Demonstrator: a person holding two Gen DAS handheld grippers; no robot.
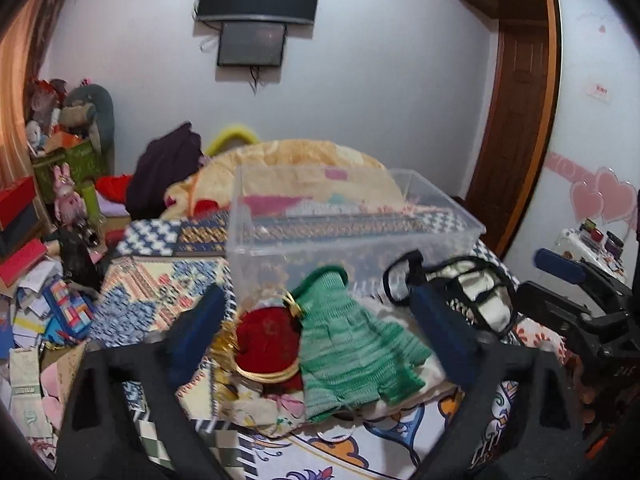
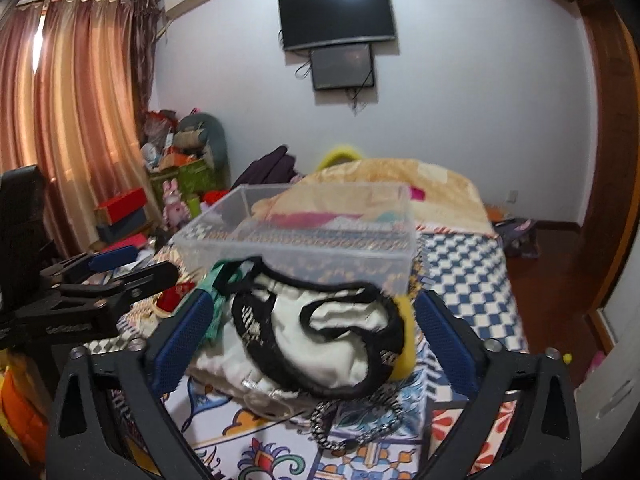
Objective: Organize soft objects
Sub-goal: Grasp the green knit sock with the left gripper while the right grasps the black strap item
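A heap of soft things lies on the bed [image 1: 168, 292], just near of an empty clear plastic bin [image 1: 352, 216]. On its left are a green knitted piece [image 1: 352, 344] and a red pouch [image 1: 268, 340] with a gold ring; on its right is a cream fabric bag [image 2: 332, 344] with black trim. The left gripper [image 1: 316, 332] stands spread wide around the green piece and pouch, grasping nothing. The right gripper [image 2: 312, 336] is likewise released, framing the bag. The likely risk is tangling: the green knit overlaps the pouch, so closing here could lift both or drag one off. The bag's loose black straps could snag the bin's near rim.
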